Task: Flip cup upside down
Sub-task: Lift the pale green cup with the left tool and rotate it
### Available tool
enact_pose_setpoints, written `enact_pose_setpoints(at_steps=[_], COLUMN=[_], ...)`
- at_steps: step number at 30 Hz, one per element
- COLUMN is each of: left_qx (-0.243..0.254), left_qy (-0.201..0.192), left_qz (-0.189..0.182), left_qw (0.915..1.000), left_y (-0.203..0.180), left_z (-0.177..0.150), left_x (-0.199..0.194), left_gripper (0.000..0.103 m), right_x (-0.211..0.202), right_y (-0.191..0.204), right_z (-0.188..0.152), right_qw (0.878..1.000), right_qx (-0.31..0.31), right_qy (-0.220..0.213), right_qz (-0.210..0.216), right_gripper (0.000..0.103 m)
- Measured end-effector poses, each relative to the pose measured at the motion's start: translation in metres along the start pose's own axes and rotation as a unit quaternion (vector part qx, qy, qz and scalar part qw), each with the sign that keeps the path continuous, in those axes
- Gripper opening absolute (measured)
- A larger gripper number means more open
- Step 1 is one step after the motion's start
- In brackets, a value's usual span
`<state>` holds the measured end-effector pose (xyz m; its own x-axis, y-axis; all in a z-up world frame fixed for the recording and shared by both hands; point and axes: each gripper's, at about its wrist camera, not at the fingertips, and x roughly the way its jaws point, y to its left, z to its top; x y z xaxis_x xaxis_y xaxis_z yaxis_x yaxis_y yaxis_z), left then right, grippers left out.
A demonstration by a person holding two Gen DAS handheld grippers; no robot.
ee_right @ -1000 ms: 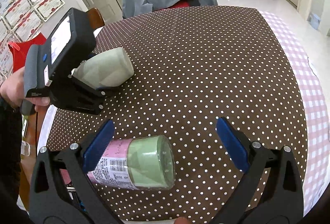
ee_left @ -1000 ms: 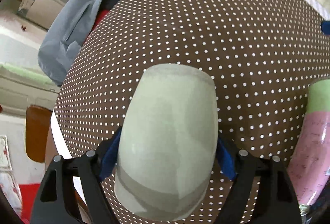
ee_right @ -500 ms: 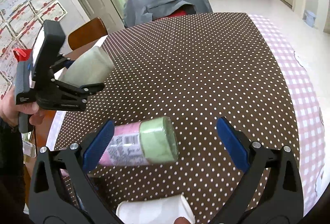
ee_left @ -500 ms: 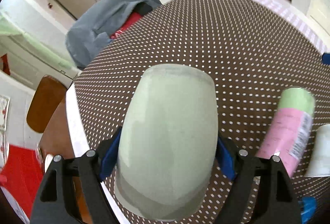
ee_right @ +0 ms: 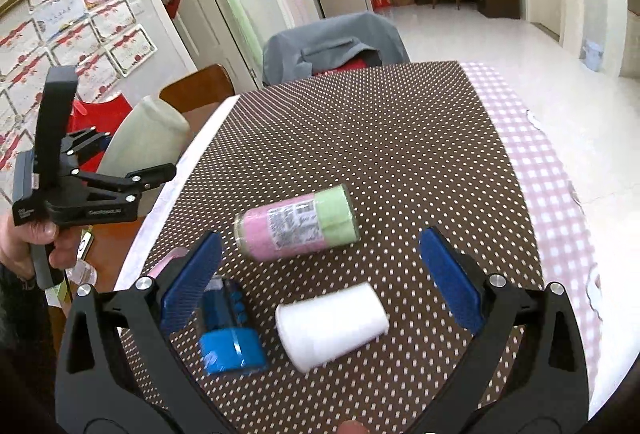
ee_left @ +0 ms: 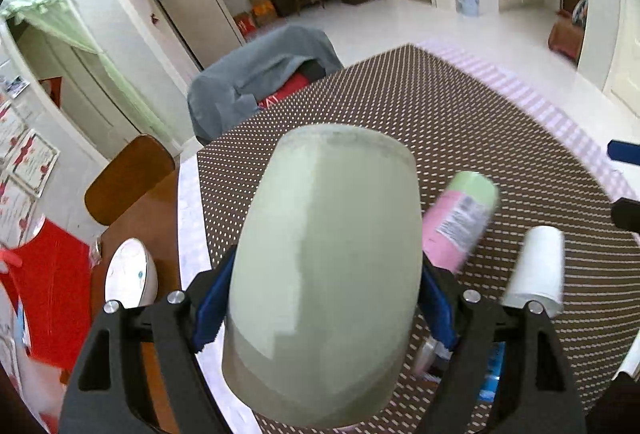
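My left gripper [ee_left: 320, 298] is shut on a pale green cup [ee_left: 324, 266] and holds it in the air off the table's left edge, its closed base pointing away from the camera. In the right wrist view the cup [ee_right: 148, 138] and left gripper [ee_right: 120, 174] show at the left, tilted, beside the table. My right gripper [ee_right: 320, 274] is open and empty, above the near part of the table.
On the brown dotted tablecloth [ee_right: 380, 138] lie a pink-and-green bottle [ee_right: 296, 226], a white paper cup [ee_right: 332, 326] and a blue object [ee_right: 228, 338]. A chair with a grey jacket [ee_right: 332, 42] stands at the far end. A wooden chair [ee_left: 128, 178] is at the left.
My left gripper has lifted and drawn back to the left with the cup, now off the table's edge. My right gripper has pulled back, bringing the white cup and blue object into view.
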<state>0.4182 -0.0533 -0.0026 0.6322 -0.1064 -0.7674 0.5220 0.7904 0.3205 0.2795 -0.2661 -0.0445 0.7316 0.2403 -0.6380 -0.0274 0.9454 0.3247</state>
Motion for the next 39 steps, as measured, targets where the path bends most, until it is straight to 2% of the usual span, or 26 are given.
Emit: enact_pose_setpoints(at_steps=[4,11,19,22,39], left_qx=[-0.022,-0.057,-0.085,-0.093,-0.128], left_qy=[-0.018,-0.032,-0.055,-0.067,-0.048], left_qz=[0.000,-0.007,-0.006,-0.017,-0.110], left_qw=[0.9996,0.9978,0.9948,0.9932,0.9845], left_y=[-0.011,-0.024,-0.053,-0.072,-0.163], left_z=[-0.023,-0.065,-0.117,-0.136,-0.201], left_x=[-0.033,-0.064,-0.101,-0.111,-0.078], left_gripper=[0.079,0.079,0.079,0.079,0.079], right_x=[-0.025,-0.059,-0.082,-0.084,-0.095], right_y=[0.008,0.013,0.014,0.011,-0.005], right_z=[-0.017,-0.051,-0.087,-0.105,-0.175], right_qw=[1.000,0.999,0.999,0.999,0.999], right_qx=[-0.007,-0.009,-0.015,-0.011,0.009], right_qy=[-0.013,-0.030,-0.042,-0.040,-0.033], right_qz=[0.009,0.019,0.024,0.022,0.007], right_gripper=[0.097,0.097,0.097,0.097,0.097])
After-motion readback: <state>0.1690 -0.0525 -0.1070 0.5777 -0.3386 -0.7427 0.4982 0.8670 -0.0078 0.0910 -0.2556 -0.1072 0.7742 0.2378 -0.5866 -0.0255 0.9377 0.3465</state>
